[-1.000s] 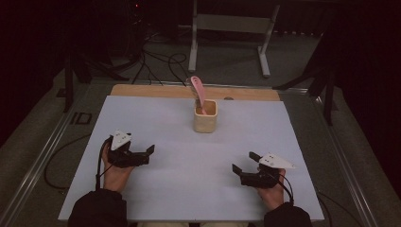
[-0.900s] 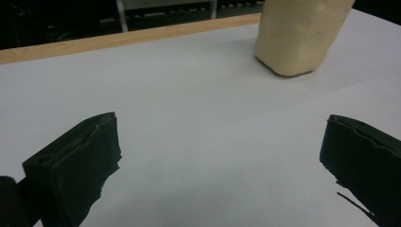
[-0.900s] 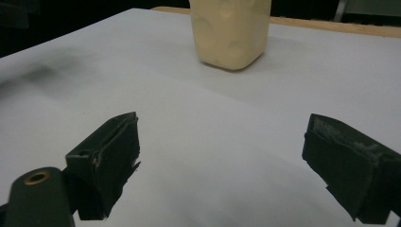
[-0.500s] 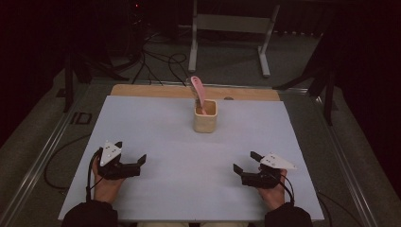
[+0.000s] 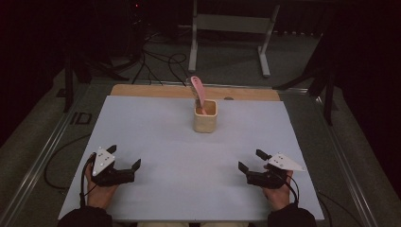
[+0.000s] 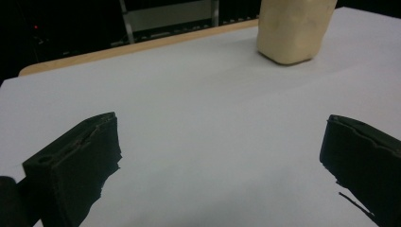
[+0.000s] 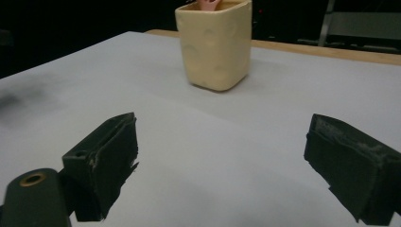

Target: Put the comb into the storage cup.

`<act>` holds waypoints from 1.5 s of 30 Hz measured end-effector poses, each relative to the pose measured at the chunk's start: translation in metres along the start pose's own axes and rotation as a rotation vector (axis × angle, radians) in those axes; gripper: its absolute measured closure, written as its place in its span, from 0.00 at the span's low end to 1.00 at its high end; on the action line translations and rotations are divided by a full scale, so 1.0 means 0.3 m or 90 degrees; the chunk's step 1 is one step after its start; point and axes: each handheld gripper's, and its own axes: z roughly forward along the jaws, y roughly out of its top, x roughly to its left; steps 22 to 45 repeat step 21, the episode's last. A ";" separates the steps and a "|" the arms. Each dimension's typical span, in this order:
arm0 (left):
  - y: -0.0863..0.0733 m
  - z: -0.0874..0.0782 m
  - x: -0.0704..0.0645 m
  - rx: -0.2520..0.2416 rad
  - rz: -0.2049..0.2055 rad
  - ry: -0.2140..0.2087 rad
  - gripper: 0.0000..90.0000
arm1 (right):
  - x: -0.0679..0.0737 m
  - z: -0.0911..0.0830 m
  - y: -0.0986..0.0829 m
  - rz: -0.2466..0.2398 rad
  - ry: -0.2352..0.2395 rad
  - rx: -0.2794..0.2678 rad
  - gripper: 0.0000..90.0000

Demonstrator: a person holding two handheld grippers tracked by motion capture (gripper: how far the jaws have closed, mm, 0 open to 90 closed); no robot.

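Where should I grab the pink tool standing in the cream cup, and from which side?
Grip the pink tool on its bare upper length above the cream cup, probably from above. It leans toward the table's far left, so tilt the fingers to match and close across its flat width. The right gripper and left gripper both rest open near the table's near edge.

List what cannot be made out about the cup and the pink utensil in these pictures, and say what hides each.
- Lower end of the pink utensil: hidden by the cup walls in the high view.
- Cup's top: cut off by the upper edge in the left gripper view.
- Utensil's shape: only a pink bit shows in the right gripper view, cut off by the upper edge.
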 end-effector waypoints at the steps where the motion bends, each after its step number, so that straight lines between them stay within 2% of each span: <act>1: -0.001 -0.003 0.001 -0.005 -0.003 0.002 0.00 | -0.005 -0.002 -0.001 0.000 -0.004 -0.002 0.11; 4: -0.001 -0.005 0.004 -0.013 -0.009 0.002 0.00 | -0.013 -0.006 -0.002 0.002 -0.008 -0.002 0.11; 12: -0.003 -0.011 0.011 -0.041 -0.034 0.017 0.00 | -0.016 -0.001 -0.010 -0.028 -0.020 0.011 0.11; 18: -0.008 -0.012 0.023 -0.040 -0.049 0.030 0.00 | -0.022 0.002 -0.015 -0.029 -0.028 0.017 0.11; 21: -0.009 -0.008 0.023 -0.036 -0.047 0.031 0.00 | -0.028 0.003 -0.017 -0.033 -0.037 0.024 0.11; 45: -0.009 -0.008 0.023 -0.036 -0.047 0.031 0.00 | -0.028 0.003 -0.017 -0.033 -0.037 0.024 0.11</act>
